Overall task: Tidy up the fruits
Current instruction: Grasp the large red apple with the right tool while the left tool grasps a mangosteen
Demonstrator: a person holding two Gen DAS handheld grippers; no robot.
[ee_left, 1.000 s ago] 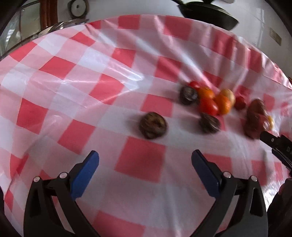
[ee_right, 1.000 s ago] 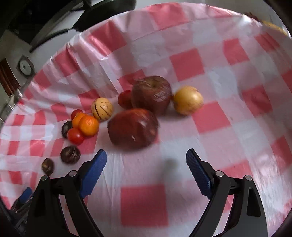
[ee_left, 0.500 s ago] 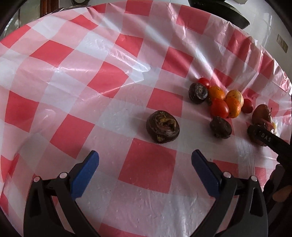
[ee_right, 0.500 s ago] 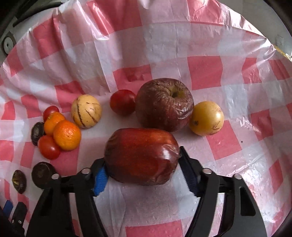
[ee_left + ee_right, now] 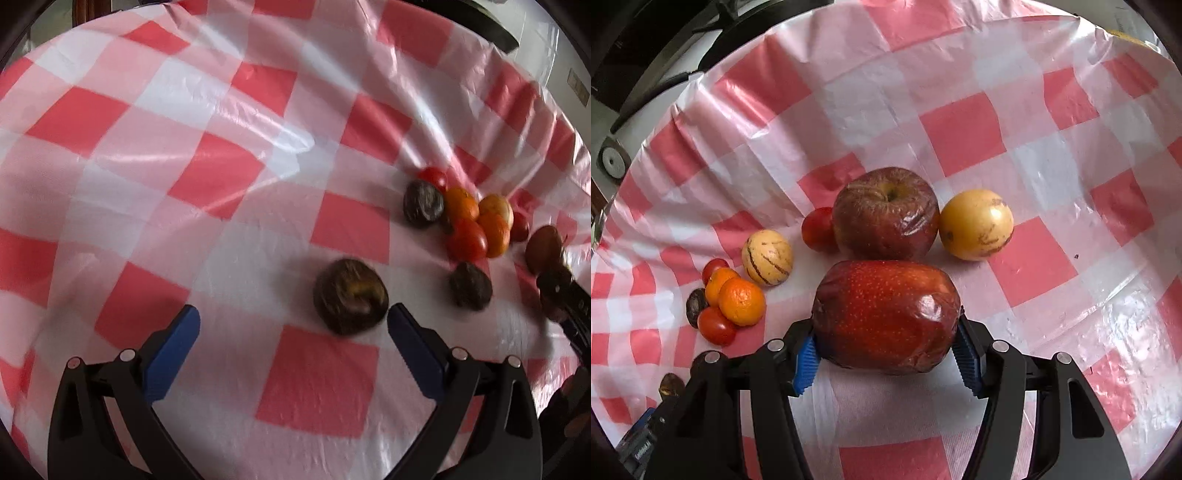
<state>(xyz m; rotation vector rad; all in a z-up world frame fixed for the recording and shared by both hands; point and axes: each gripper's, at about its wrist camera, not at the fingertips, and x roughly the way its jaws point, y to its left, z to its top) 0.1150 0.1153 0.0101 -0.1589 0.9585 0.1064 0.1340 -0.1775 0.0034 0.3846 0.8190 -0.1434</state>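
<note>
Right wrist view: the right gripper (image 5: 886,356) has its jaws clenched on a red apple (image 5: 886,314), one blue pad (image 5: 805,363) pressed to each side of it. The apple lies on its side on the bench, which is covered by a red-and-white checked cloth (image 5: 960,133). Just behind it stands a second, wrinkled apple (image 5: 886,218), stem hollow up. A yellow fruit (image 5: 977,229) touches the wrinkled apple on its right side; a small tomato (image 5: 818,229) touches it on the left. Farther left lie a striped pale fruit (image 5: 767,257), two oranges (image 5: 740,299), two more tomatoes (image 5: 716,325) and a dark fruit (image 5: 695,302), all close together.

Left wrist view (blurred): the left gripper (image 5: 291,328) hovers with its jaws spread wide and released, grasping nothing. A dark wrinkled fruit (image 5: 351,301) lies on the cloth (image 5: 147,147) just ahead of the right-hand finger (image 5: 413,347), apart from the other finger. Beyond it, to the right, sit another dark fruit (image 5: 471,290) and the cluster of oranges (image 5: 461,203) and tomatoes (image 5: 467,240).
</note>
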